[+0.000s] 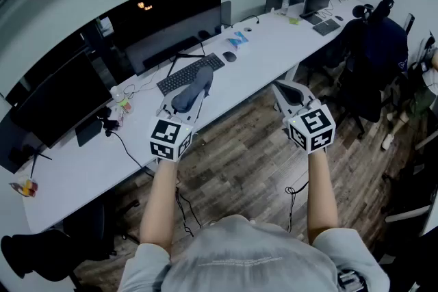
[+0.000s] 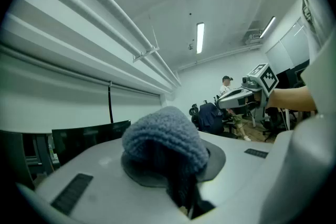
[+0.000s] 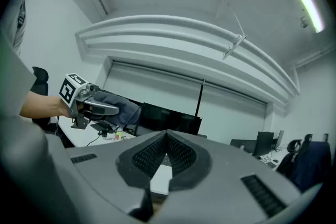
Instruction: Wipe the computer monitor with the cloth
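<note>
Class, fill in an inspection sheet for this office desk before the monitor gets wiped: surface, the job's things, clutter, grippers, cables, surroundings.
Surface: long white desk, largely bare along its near edge.
Job's things: dark monitor at the back of the desk; grey-blue cloth held in the air, not touching the screen.
Clutter: keyboard, mouse, small bottle.
Grippers: left gripper shut on the cloth; right gripper jaws together, nothing between them.
Cables: desk cable trails over the near edge; floor cable lies below.
Surroundings: wood floor, office chair at right, a seated person far off.
</note>
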